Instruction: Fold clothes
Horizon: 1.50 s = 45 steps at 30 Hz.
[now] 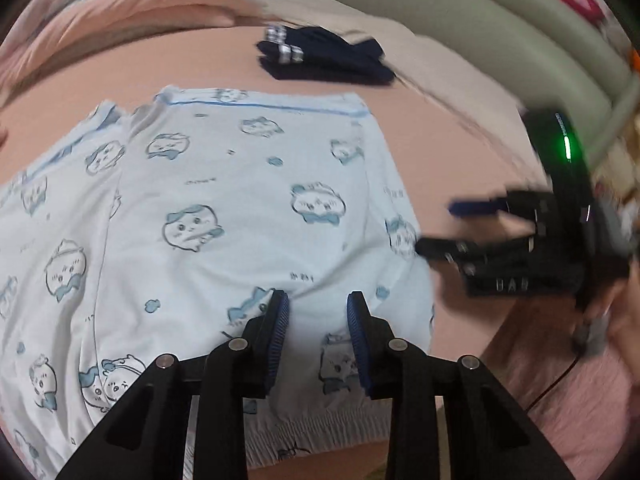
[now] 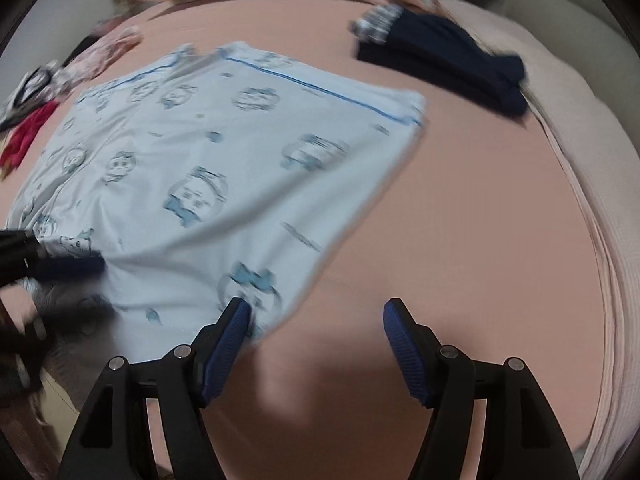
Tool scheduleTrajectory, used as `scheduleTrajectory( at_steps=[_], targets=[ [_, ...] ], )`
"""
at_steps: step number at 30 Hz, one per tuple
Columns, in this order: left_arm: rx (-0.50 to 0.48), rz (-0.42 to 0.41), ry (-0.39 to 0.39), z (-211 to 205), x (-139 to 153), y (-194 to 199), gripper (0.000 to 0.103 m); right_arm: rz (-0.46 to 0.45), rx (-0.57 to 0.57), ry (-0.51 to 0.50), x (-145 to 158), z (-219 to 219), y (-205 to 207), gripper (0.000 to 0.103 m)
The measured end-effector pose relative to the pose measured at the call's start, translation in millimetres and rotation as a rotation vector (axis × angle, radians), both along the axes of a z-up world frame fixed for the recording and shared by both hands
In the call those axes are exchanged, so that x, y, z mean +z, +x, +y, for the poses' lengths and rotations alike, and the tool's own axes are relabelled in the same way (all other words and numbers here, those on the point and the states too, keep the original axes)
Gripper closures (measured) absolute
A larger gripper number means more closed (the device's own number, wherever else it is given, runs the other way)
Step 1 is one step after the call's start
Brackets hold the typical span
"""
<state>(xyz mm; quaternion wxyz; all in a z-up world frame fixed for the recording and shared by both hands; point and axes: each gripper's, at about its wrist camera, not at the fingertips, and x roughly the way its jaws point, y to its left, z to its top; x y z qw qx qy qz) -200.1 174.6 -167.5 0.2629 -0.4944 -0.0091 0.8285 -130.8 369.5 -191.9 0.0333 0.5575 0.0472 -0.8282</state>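
A light blue pyjama garment point(image 1: 224, 184) point(image 2: 208, 152) with a cartoon print lies spread on the pink bed sheet point(image 2: 460, 220). Its gathered waistband is at the near edge in the left wrist view. My left gripper point(image 1: 318, 312) point(image 2: 96, 288) stands on the cloth near that edge. Its jaws are partly apart, with a raised fold of fabric between the pads and creases running out from them. My right gripper point(image 2: 316, 320) point(image 1: 440, 226) is wide open over the garment's near right corner. Its left pad touches the cloth edge and its right pad hangs over bare sheet.
A folded navy garment point(image 1: 328, 60) point(image 2: 440, 64) lies at the far side of the bed. Pink pillows point(image 1: 120, 12) line the head end. Loose red and patterned clothes point(image 2: 28, 132) sit at the left. A padded bed edge point(image 2: 580, 120) runs along the right.
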Motion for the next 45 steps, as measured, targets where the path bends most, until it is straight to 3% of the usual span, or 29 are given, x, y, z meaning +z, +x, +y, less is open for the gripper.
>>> scheduleTrajectory(
  at_steps=[2, 4, 10, 12, 14, 19, 22, 27, 28, 31, 33, 34, 37, 39, 40, 43, 45],
  targets=[
    [0.018, 0.028, -0.02, -2, 1, -3, 0.076, 0.01, -0.022, -0.005, 3, 6, 5, 0.035],
    [0.031, 0.061, -0.093, 1, -1, -9, 0.076, 0.022, -0.037, -0.022, 7, 12, 8, 0.035],
    [0.103, 0.075, -0.169, -4, -3, -29, 0.075, 0.056, -0.031, -0.209, 13, 8, -6, 0.035],
    [0.106, 0.046, -0.214, -10, -10, -32, 0.075, 0.071, -0.022, -0.212, 15, 2, -6, 0.035],
    [0.104, 0.053, -0.203, -19, -7, -37, 0.075, 0.097, -0.004, -0.21, 20, -4, -5, 0.035],
    [0.216, 0.031, -0.184, -59, 11, -78, 0.075, 0.089, -0.054, -0.133, 15, -4, -22, 0.035],
    [0.231, 0.126, -0.256, -63, 13, -95, 0.075, 0.089, -0.11, -0.155, 14, 8, -38, 0.035],
    [0.196, 0.048, -0.341, -58, -11, -112, 0.075, 0.089, -0.152, -0.166, 15, 16, -55, 0.035],
    [0.198, 0.046, -0.397, -57, -18, -111, 0.072, 0.082, -0.15, -0.157, 12, 15, -56, 0.035],
    [0.212, 0.064, -0.412, -68, -18, -113, 0.072, 0.05, -0.124, -0.109, 3, 11, -56, 0.035],
    [0.245, 0.068, -0.457, -80, -18, -119, 0.056, 0.057, -0.099, -0.07, 2, 6, -56, 0.035],
    [0.271, 0.049, -0.442, -88, -18, -122, 0.039, 0.059, -0.092, -0.059, 2, 4, -56, 0.035],
    [0.306, 0.016, -0.397, -103, -17, -126, 0.037, 0.068, -0.087, -0.025, 3, 4, -57, 0.035],
    [0.306, 0.053, -0.395, -96, -8, -116, 0.054, 0.077, -0.093, 0.01, 5, 5, -56, 0.035],
    [0.292, 0.072, -0.371, -89, -3, -106, 0.071, 0.083, -0.1, 0.037, 7, 7, -54, 0.035],
    [0.1, 0.059, -0.223, -54, 5, -70, 0.071, 0.066, -0.076, -0.037, 12, 10, -43, 0.035],
    [-0.03, 0.077, -0.208, -28, 3, -47, 0.071, 0.033, -0.015, -0.146, 12, 1, -34, 0.035]
  ],
)
